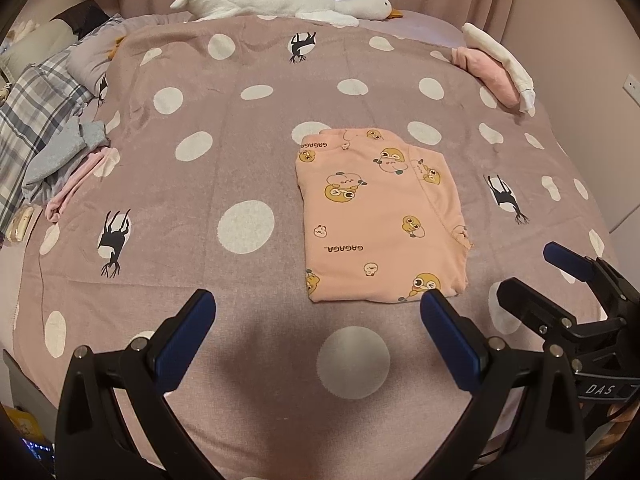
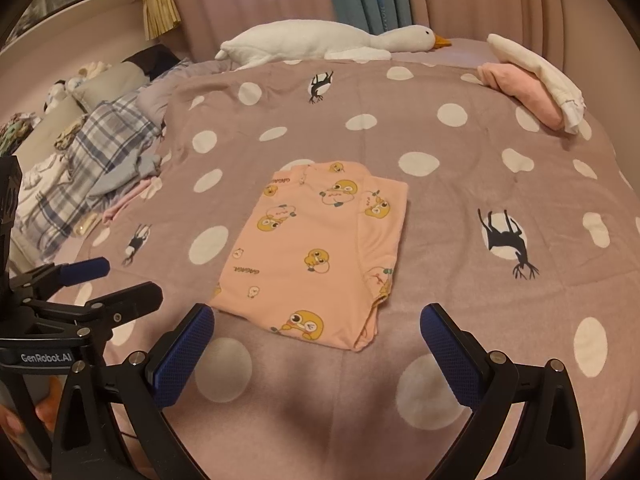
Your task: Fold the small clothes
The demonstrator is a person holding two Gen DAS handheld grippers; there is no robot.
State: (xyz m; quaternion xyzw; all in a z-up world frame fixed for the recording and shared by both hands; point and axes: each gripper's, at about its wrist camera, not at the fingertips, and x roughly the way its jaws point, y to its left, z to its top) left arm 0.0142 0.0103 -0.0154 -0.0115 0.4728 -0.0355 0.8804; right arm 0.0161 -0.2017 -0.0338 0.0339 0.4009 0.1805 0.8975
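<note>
A small pink garment (image 1: 380, 216) printed with yellow ducks lies folded into a flat rectangle on the mauve polka-dot bedspread (image 1: 240, 140); it also shows in the right wrist view (image 2: 316, 252). My left gripper (image 1: 318, 308) is open and empty, just in front of the garment's near edge. My right gripper (image 2: 316, 320) is open and empty, hovering by the garment's near edge. In the left wrist view the right gripper (image 1: 528, 276) shows at the right; in the right wrist view the left gripper (image 2: 120, 280) shows at the left.
A stack of folded pink and white clothes (image 1: 496, 68) sits at the bed's far right. A heap of unfolded clothes with plaid fabric (image 1: 52, 136) lies at the left. A white goose plush (image 1: 280, 0) lies along the far edge by the curtains.
</note>
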